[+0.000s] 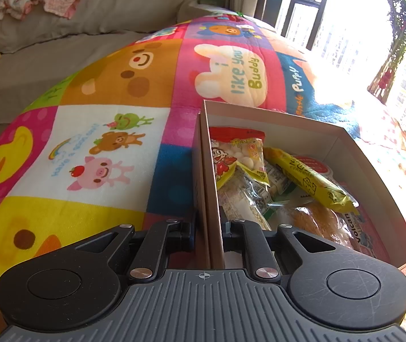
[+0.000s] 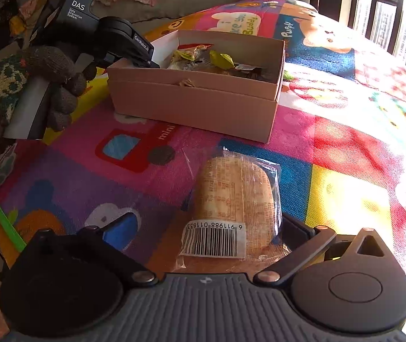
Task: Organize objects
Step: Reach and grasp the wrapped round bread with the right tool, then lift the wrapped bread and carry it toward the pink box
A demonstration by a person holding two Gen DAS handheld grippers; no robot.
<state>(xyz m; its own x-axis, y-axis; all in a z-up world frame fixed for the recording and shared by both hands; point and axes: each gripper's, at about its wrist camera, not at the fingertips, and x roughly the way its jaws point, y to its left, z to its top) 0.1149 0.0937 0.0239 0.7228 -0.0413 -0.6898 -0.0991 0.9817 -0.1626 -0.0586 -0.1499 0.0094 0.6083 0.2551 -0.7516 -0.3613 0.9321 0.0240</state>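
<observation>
The mat (image 2: 83, 171) is soft, so the box (image 2: 194, 99) at 12 o'clock may tip though the left claw (image 1: 207, 233) clamps its wall; the right claw (image 2: 203, 228), wide open, straddles the bun (image 2: 231, 199), whose slick wrap may slip
</observation>
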